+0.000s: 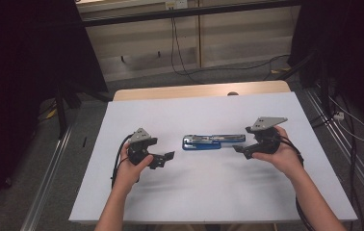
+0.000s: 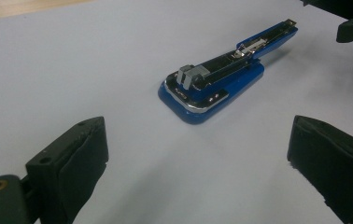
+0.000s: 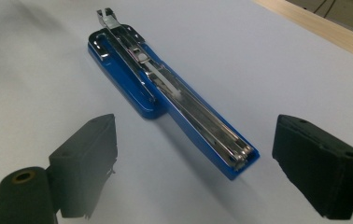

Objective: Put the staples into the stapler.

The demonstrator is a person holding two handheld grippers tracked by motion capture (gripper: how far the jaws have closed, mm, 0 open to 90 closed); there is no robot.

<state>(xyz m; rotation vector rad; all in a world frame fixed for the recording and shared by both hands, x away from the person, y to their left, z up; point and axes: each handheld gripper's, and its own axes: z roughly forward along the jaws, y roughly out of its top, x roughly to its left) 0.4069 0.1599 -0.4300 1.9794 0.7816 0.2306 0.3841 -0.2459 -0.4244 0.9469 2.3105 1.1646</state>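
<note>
One blue plastic-and-metal stapler (image 1: pixel 213 141) lies flat near the middle of the white sheet-covered table (image 1: pixel 209 202), its long axis running left to right. It is swung open: the short blue base sits at its left end, and the silver staple channel with its blue backing stretches out to the right. In the left gripper view the stapler (image 2: pixel 216 81) shows its rounded blue base nearest, with a small grey block on top. In the right gripper view the stapler (image 3: pixel 165 88) shows the tip of the extended arm nearest and the bright metal channel running away toward the base.

Two handheld grippers are on the table, one on each side of the stapler, each held by one bare hand. The left gripper (image 1: pixel 166 159) sits left of the stapler and slightly nearer, apart from it, its two black jaws spread wide with nothing between them; in its own view the left gripper (image 2: pixel 198 168) frames bare table. The right gripper (image 1: pixel 239 149) sits just beside the stapler's right end without touching it, its two jaws likewise spread wide and empty; in its own view the right gripper (image 3: pixel 195 163) stands on either side of the arm's tip. One grey three-cornered plate tops each gripper, and one black cable trails from each.
</note>
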